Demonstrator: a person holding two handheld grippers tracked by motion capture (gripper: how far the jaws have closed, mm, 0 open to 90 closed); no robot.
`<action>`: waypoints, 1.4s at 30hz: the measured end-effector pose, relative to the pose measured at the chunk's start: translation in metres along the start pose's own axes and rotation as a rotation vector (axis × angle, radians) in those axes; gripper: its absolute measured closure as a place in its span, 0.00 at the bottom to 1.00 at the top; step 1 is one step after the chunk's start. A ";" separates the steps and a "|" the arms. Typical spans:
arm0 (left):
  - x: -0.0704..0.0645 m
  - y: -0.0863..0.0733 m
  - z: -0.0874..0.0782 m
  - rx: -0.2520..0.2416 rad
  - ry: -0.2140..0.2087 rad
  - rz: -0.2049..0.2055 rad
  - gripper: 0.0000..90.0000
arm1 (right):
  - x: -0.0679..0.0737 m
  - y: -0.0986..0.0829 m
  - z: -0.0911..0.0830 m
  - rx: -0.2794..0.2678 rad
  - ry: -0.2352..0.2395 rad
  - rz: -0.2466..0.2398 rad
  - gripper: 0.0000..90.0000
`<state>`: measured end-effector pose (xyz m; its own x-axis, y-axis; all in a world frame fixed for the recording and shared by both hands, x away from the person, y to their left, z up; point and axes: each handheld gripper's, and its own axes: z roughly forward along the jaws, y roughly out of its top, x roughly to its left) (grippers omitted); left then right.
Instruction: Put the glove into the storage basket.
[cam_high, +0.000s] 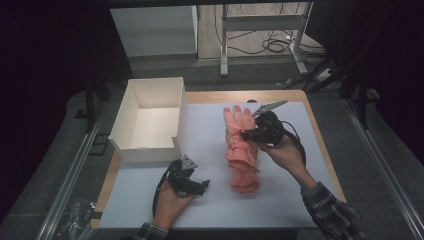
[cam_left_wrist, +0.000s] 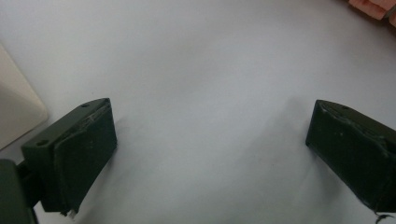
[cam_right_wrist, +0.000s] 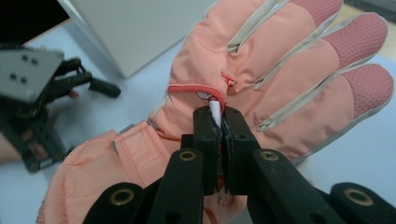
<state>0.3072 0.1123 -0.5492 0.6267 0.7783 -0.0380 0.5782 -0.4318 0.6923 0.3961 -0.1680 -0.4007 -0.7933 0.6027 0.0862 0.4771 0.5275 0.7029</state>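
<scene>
- White sheeting (cam_high: 210, 200) covered the table, with an open white box (cam_high: 150, 120) at its far left.
- Right gripper (cam_right_wrist: 219, 122) was clamped on a small white tab at the back of the pink glove (cam_right_wrist: 280, 79), which lay mid-table.
- Left gripper (cam_left_wrist: 210, 140) hovered with jaws spread wide over bare sheet, near the box.

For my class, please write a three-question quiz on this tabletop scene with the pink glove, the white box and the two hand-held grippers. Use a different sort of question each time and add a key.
1. True or false: the left gripper holds the pink glove.
2. What do the right gripper's jaws pinch? A) a small white tab on the back of the glove B) the rim of the white box C) nothing
3. Fill in: in the high view, the box stands to the ____ of the glove.

Key: 1 false, its jaws stand wide apart over the white mat; 2 A; 3 left.
</scene>
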 end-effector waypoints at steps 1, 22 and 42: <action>0.000 0.000 0.000 0.000 -0.001 0.000 0.02 | 0.000 -0.005 -0.003 0.002 0.000 0.006 0.95; 0.000 0.000 0.000 -0.001 0.001 -0.002 0.02 | 0.006 -0.061 0.033 0.030 -0.085 0.063 0.91; 0.000 0.000 0.000 0.003 -0.002 0.005 0.02 | -0.018 -0.093 -0.008 -0.088 -0.108 0.033 0.71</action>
<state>0.3074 0.1126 -0.5491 0.6304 0.7754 -0.0357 0.5763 -0.4368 0.6907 0.3635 -0.2329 -0.4617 -0.7303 0.6821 0.0372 0.4634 0.4546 0.7607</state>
